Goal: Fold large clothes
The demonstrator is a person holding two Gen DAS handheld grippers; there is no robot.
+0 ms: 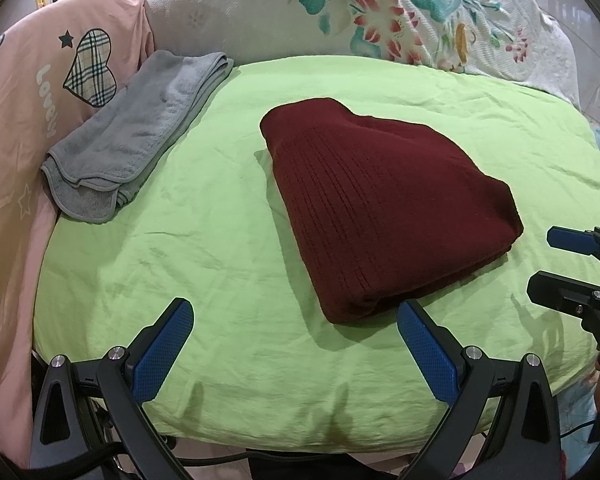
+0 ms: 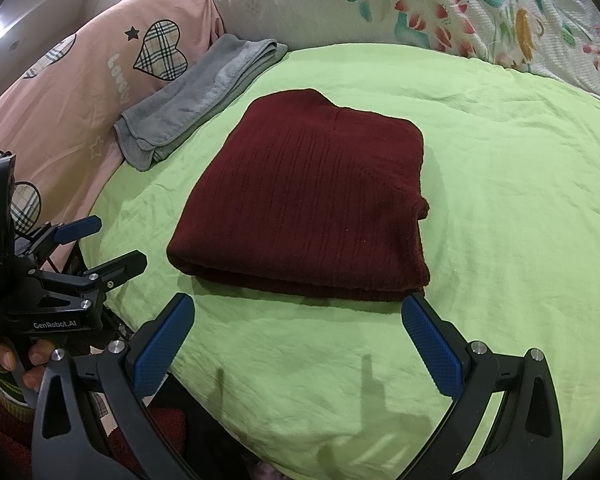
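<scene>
A dark red knitted garment (image 1: 384, 204) lies folded into a thick rectangle on the green sheet (image 1: 204, 240); it also shows in the right wrist view (image 2: 308, 208). My left gripper (image 1: 294, 312) is open and empty, hovering just short of the garment's near corner. My right gripper (image 2: 298, 308) is open and empty, just in front of the garment's near folded edge. The right gripper shows at the right edge of the left wrist view (image 1: 540, 264), and the left gripper at the left of the right wrist view (image 2: 122, 240). Neither touches the garment.
A folded grey towel (image 1: 132, 136) lies at the sheet's left edge, also in the right wrist view (image 2: 196, 100). A pink quilt with plaid hearts (image 1: 32, 100) is at the left. A white floral blanket (image 1: 380, 12) is piled behind. The sheet's front edge drops off near the grippers.
</scene>
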